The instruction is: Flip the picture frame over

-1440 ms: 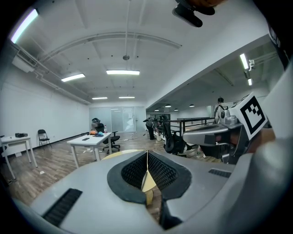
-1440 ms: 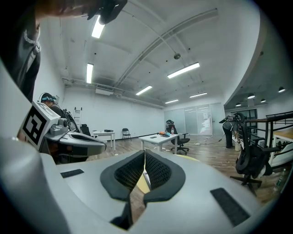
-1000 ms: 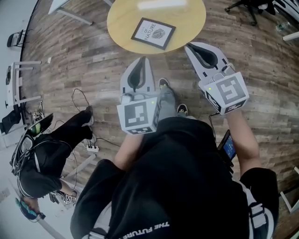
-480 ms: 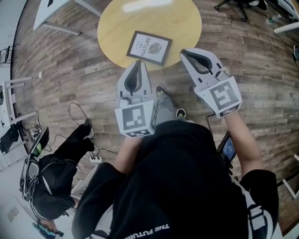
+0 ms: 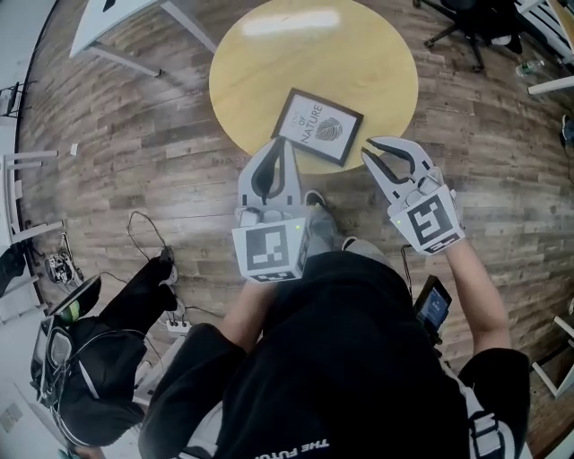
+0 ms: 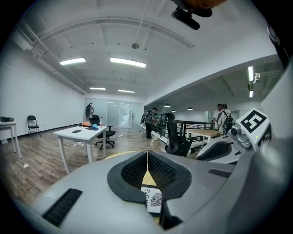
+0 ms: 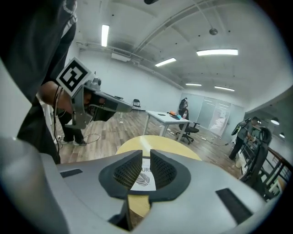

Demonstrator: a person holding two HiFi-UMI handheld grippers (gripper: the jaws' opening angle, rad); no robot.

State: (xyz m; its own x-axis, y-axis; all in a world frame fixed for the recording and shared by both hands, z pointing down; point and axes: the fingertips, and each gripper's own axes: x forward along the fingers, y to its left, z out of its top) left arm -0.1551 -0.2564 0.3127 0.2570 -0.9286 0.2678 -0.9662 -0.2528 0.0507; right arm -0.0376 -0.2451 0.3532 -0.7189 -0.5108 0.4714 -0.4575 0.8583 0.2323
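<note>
A black picture frame (image 5: 318, 127) with a white print lies face up near the front edge of a round yellow table (image 5: 269, 63). My left gripper (image 5: 280, 143) hovers at the frame's near left corner, jaws shut and empty. My right gripper (image 5: 384, 145) hangs just right of the frame, off the table's edge. Its jaws have just been opening and stand a narrow gap apart with nothing between them. The left gripper view shows the frame (image 6: 153, 201) below the shut tips (image 6: 147, 154). The right gripper view shows it (image 7: 143, 177) through the gap (image 7: 146, 153).
A white table (image 5: 117, 13) stands at the far left and an office chair (image 5: 475, 18) at the far right. Cables and a power strip (image 5: 175, 323) lie on the wooden floor at left. Several people stand far off (image 6: 151, 121).
Both grippers have moved forward and down to the table's front edge beside the frame. The right gripper has rolled, and its jaws have parted slightly.
</note>
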